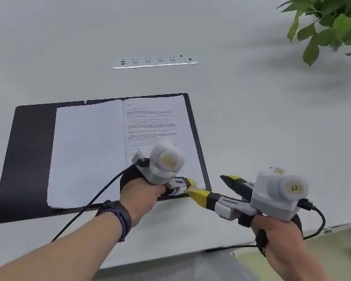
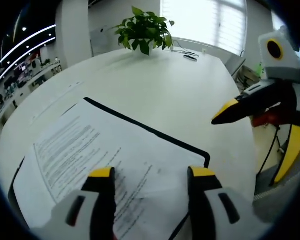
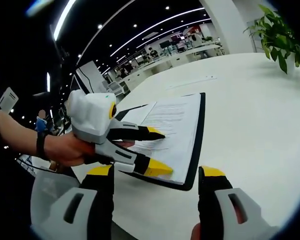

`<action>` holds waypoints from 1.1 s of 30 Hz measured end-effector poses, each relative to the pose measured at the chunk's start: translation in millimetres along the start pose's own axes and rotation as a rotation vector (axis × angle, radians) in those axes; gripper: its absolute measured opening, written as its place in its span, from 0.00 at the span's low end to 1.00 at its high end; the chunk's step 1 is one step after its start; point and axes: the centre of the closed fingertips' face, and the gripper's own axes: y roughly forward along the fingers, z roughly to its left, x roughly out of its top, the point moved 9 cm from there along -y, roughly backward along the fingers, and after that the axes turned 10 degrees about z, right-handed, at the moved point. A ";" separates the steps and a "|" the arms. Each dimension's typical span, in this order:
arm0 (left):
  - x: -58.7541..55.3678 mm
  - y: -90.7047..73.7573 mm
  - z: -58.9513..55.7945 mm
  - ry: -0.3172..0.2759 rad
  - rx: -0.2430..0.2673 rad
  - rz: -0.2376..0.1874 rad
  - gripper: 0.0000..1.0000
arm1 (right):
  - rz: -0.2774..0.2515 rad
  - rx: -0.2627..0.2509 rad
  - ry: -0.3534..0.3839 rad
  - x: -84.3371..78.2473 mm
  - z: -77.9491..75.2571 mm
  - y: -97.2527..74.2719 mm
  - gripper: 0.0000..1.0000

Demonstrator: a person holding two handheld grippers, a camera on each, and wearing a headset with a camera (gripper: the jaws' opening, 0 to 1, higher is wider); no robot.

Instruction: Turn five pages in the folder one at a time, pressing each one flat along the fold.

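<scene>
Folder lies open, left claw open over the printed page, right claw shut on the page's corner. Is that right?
Not quite. The right claw is open and holds nothing; it hangs over bare table beside the folder, as the right gripper view shows. The rest stands: folder open, left claw open over the printed page.

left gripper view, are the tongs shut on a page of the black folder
No, the left tongs stand open over the white printed page, gripping nothing.

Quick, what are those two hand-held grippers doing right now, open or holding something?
Left hand-held gripper: open, over the page, holding nothing.
Right hand-held gripper: open, holding nothing.
</scene>
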 end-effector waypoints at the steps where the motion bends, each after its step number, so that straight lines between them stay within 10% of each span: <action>1: -0.2 0.1 0.8 -0.003 0.000 -0.001 0.57 | 0.000 0.003 -0.001 1.6 -1.3 1.5 0.67; 33: -7.1 -7.1 17.5 -0.124 -0.010 -0.050 0.33 | -0.009 0.138 0.038 45.2 -24.8 60.3 0.58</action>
